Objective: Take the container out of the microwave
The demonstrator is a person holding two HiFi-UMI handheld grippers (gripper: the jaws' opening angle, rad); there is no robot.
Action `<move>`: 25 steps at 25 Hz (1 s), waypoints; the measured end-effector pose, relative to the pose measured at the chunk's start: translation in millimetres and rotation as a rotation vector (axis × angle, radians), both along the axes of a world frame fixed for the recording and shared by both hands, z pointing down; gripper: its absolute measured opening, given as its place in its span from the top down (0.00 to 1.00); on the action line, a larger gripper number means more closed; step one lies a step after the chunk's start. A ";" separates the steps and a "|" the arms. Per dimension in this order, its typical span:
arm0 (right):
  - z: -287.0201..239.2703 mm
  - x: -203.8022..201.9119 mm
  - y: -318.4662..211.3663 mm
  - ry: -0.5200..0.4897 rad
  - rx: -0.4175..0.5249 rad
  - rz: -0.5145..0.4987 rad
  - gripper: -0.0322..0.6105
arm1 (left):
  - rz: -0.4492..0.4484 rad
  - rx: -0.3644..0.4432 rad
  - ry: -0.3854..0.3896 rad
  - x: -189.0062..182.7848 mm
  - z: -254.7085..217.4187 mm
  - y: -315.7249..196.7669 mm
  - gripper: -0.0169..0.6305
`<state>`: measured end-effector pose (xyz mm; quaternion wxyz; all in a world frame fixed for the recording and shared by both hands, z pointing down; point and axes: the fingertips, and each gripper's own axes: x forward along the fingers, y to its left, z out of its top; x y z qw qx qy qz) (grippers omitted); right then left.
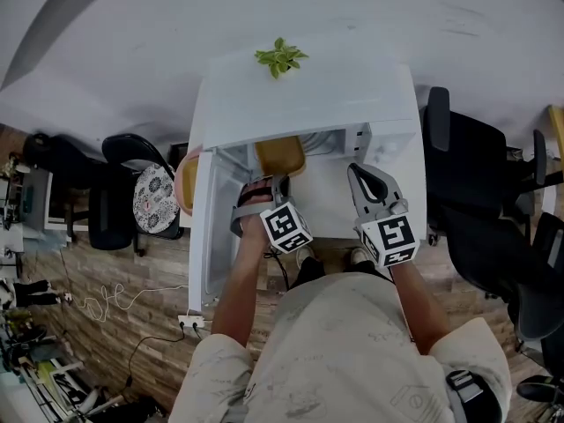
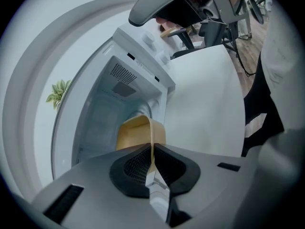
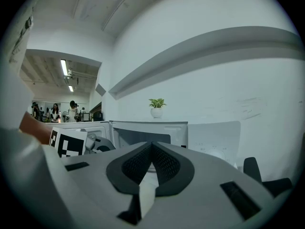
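Beside the microwave door (image 1: 204, 236), left gripper (image 2: 152, 149) jaws pinch the container (image 2: 136, 132); right gripper (image 3: 151, 147) jaws touch.

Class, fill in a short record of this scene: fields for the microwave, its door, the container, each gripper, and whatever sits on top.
Microwave: microwave, white, on a white table
Door: door open, swung to the left
Container: container, tan, at the cavity mouth
Left gripper: left gripper shut on the container's thin rim
Right gripper: right gripper shut, nothing between its jaws
On top: plant, small and leafy
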<state>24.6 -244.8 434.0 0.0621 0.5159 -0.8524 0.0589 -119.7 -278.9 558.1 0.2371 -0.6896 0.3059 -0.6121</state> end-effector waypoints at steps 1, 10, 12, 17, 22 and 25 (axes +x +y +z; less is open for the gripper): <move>0.9 0.3 0.4 -0.001 -0.002 -0.004 0.93 | -0.004 0.002 0.000 0.7 -1.2 1.6 0.93; 9.2 1.9 6.8 0.005 -0.019 -0.068 0.93 | -0.040 -0.006 -0.008 10.2 -1.7 21.3 0.93; 11.7 4.5 8.9 0.006 -0.024 -0.083 0.93 | -0.049 -0.005 -0.006 13.0 -2.3 26.5 0.93; 18.2 15.1 13.0 0.001 -0.036 -0.115 0.93 | -0.082 -0.002 -0.010 20.0 1.9 38.7 0.93; 25.2 21.5 16.7 -0.012 -0.048 -0.152 0.93 | -0.121 -0.005 -0.020 28.2 3.0 54.0 0.93; 27.4 23.4 16.8 -0.015 -0.045 -0.166 0.93 | -0.137 -0.013 -0.027 31.3 4.6 62.2 0.93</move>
